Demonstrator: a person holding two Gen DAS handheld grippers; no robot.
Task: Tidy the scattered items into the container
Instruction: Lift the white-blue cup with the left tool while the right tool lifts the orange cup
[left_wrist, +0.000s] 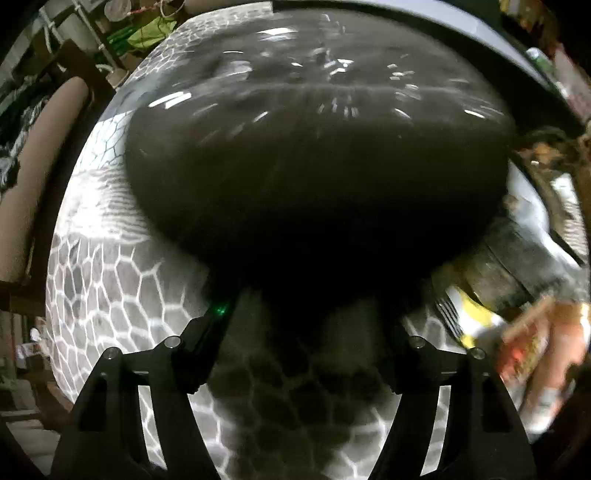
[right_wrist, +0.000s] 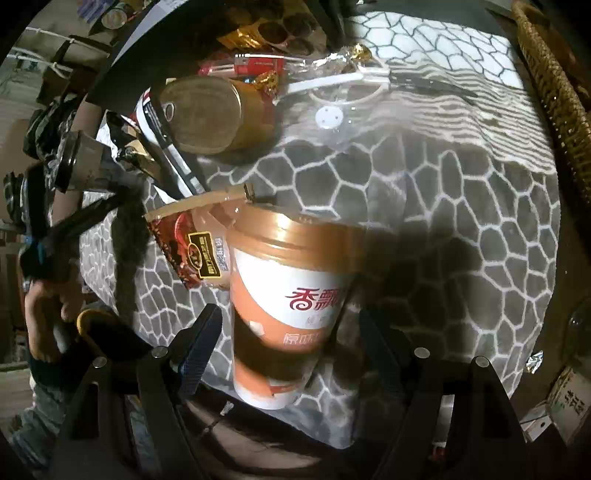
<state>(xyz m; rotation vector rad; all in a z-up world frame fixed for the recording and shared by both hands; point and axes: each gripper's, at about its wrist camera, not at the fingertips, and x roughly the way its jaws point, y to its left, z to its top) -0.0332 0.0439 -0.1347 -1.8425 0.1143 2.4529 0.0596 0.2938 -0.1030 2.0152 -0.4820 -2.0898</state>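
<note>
Right tongs (right_wrist: 288, 332) wide, straddling orange-and-white paper milk-tea cup (right_wrist: 291, 314); left tongs (left_wrist: 306, 332) holding glossy dark bag (left_wrist: 317, 155). Your uneven closing could tip cup off desk (right_wrist: 461, 240).

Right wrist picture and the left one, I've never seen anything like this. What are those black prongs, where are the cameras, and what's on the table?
There is no robot here. A person holds a two-finger grabbing tool in each hand, and each tool carries a wide-angle camera looking along its fingers. The black prongs are those fingers.

In the right wrist picture, the right gripper is open, with an orange-and-white cup between its fingers, not visibly touched. On the grey patterned cloth behind it lie a red-brown sachet and a gold tin on its side. A wicker basket sits at far right.

In the left wrist picture, the left gripper faces a big dark shiny object. It is too close and blurred to identify, or to tell whether it is gripped.
</note>
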